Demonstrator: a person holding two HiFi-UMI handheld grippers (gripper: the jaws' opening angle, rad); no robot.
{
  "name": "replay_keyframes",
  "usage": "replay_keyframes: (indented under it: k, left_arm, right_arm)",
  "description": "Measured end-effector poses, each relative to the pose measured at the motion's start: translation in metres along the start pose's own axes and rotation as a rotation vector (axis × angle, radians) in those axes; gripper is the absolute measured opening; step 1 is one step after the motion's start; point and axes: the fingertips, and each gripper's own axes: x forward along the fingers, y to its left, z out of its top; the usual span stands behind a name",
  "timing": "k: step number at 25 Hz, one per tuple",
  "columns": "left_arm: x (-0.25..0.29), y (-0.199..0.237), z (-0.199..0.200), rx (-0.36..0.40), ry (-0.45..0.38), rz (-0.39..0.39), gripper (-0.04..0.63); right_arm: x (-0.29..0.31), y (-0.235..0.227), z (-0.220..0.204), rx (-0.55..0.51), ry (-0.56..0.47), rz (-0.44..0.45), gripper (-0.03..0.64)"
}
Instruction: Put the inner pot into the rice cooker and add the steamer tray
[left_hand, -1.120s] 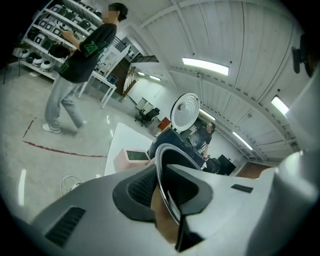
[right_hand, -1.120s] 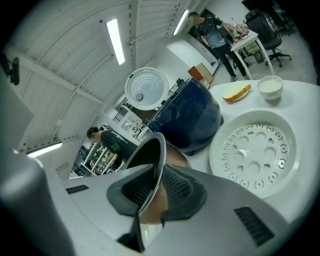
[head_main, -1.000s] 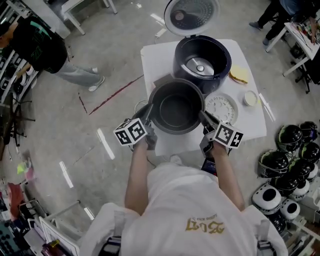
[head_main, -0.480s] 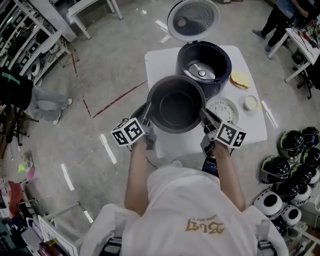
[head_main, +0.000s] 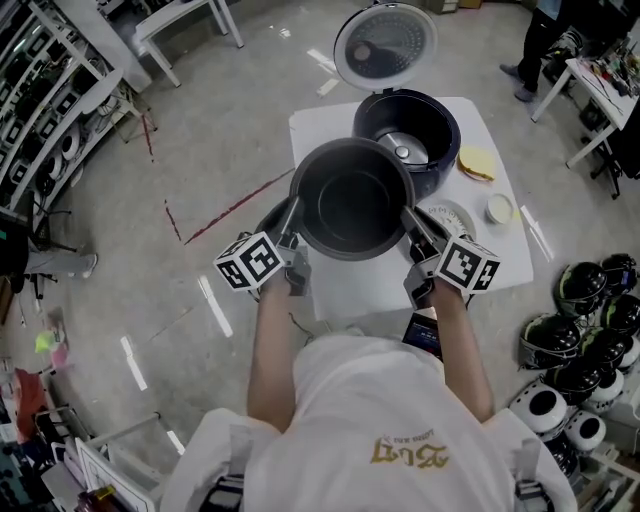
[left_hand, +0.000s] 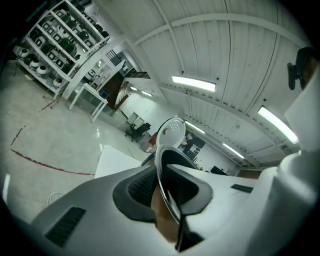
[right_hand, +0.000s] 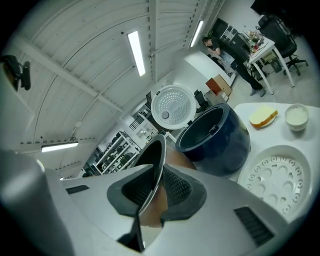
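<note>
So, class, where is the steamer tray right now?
The steamer tray lies on the white table, at the head view's right, between the right gripper and the rice cooker.

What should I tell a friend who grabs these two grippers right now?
Left gripper: jaws shut on the left rim of the inner pot.
Right gripper: jaws shut on its right rim.
The inner pot is held up between them, just in front of the open rice cooker, not in it yet.
The steamer tray lies on the white table, right of the pot.
Done: pot gripped on both sides.
Left: lower the pot into the cooker, then add the tray.
</note>
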Motion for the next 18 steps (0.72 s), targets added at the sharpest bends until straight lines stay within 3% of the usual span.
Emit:
replay_keyframes:
  k: [18]
  left_arm:
    - [0.013,-0.051,0.043,0.008,-0.048,-0.116,0.075]
  right_arm:
    - [-0.017,0.031,0.056,-0.050,-0.086,0.018,0.064]
